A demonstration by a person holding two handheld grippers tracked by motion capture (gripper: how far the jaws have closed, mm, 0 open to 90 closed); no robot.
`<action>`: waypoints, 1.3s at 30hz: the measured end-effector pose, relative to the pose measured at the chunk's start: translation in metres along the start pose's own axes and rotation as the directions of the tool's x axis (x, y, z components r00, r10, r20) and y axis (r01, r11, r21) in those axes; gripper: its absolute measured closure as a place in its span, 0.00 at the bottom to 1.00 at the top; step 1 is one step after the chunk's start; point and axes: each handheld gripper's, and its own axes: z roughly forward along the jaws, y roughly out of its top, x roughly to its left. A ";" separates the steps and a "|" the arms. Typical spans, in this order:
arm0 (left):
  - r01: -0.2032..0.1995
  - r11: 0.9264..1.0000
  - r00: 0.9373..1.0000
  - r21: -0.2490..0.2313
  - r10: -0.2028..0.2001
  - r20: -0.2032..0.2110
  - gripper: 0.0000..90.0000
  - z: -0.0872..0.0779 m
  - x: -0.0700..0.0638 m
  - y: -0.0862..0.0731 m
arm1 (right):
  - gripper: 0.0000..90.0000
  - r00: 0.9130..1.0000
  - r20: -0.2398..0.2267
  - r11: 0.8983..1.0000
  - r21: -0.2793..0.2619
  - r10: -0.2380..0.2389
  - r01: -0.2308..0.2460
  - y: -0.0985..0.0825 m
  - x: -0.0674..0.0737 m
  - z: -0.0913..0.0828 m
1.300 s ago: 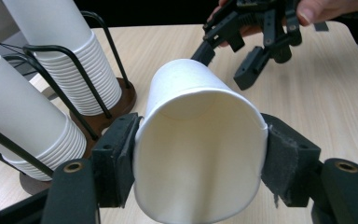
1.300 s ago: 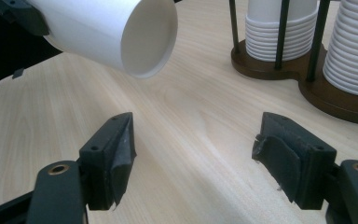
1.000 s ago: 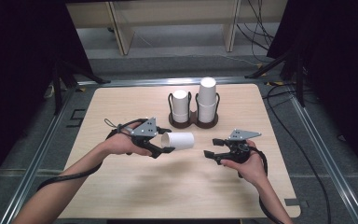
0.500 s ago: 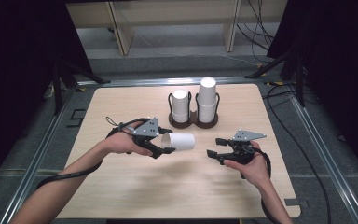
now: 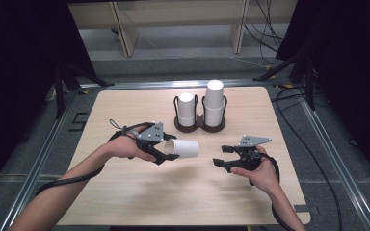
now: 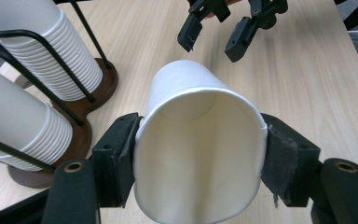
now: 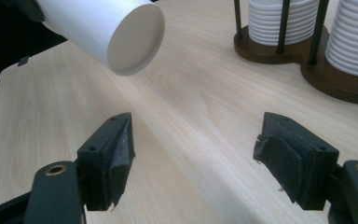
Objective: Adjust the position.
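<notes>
White paper cup (image 6: pixel 200 154) is clamped at its rim between padded black jaws. Two cup stacks (image 6: pixel 37 56) are racked left. A second gripper (image 6: pixel 216 39) is seen beyond, jaws parted.

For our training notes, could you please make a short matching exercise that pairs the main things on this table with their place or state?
Things:
1. paper cup
2. right gripper
3. taller cup stack
4. left gripper

States:
A. jaws apart, nothing between them, just been opening
B. stands in the right-hand side of the wooden holder, seen from the high view
C. lies on its side above the table, mouth toward the hand that holds it
D. clamped on the cup's rim end

Pairs: 1-C, 2-A, 3-B, 4-D
</notes>
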 end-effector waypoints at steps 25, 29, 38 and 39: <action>-0.089 0.986 0.996 0.138 0.084 0.043 0.38 0.006 -0.006 0.017 | 0.29 0.996 -0.045 0.991 0.102 -0.080 0.084 0.003 0.014 0.003; -0.094 0.984 0.995 0.154 0.087 0.049 0.38 0.005 -0.005 0.019 | 0.29 0.995 -0.050 0.990 0.104 -0.091 0.095 0.004 0.015 0.004; -0.100 0.975 0.994 0.200 0.090 0.059 0.39 0.005 -0.006 0.020 | 0.29 0.992 -0.068 0.985 0.134 -0.104 0.113 0.005 0.017 0.009; -0.104 0.973 0.994 0.204 0.094 0.060 0.39 0.005 -0.005 0.021 | 0.29 0.993 -0.078 0.986 0.138 -0.086 0.096 0.005 0.019 0.009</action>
